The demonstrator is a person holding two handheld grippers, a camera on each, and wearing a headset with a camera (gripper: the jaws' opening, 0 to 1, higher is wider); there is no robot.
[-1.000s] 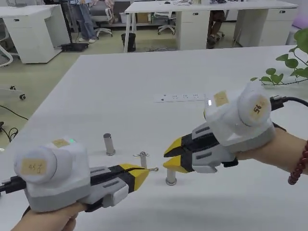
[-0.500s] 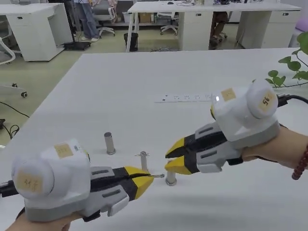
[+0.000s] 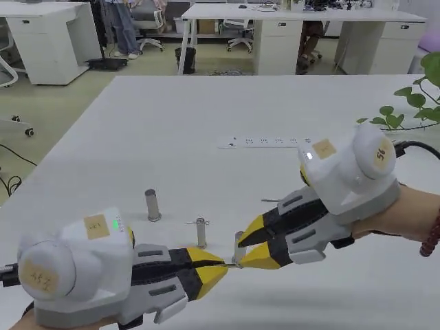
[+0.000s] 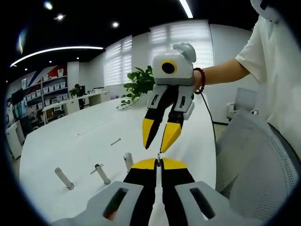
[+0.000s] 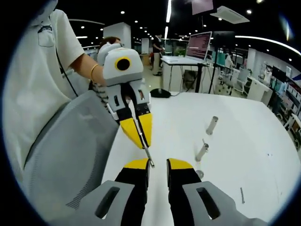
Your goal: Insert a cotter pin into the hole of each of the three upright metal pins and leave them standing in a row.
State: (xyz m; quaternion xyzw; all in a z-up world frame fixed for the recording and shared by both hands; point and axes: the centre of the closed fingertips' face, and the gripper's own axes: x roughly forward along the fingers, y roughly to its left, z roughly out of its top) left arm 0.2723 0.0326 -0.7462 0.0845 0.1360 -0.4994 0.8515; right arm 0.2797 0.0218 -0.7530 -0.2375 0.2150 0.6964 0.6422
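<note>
Three upright metal pins stand in a row on the white table (image 3: 206, 117): the far pin (image 3: 152, 205), the middle pin (image 3: 201, 232) with a cotter pin through its top, and the near pin (image 3: 238, 246), partly hidden behind my right gripper (image 3: 240, 251). My left gripper (image 3: 224, 265) is shut on a cotter pin (image 3: 232, 264) whose tip pokes out toward the right gripper's jaws. In the right gripper view the right gripper (image 5: 158, 165) is open, the held cotter pin (image 5: 149, 157) touches its left jaw, and the near pin (image 5: 199, 174) stands just right of the jaws.
A loose cotter pin (image 3: 269, 201) lies on the table beyond the right gripper. A white power strip (image 3: 265, 142) lies mid-table and a green plant (image 3: 405, 113) reaches in at the right edge. Desks and chairs stand on the floor beyond the far table edge.
My left gripper has carried the cotter pin to the right until its tip meets the right gripper. The right gripper has dropped lower, over the near pin.
</note>
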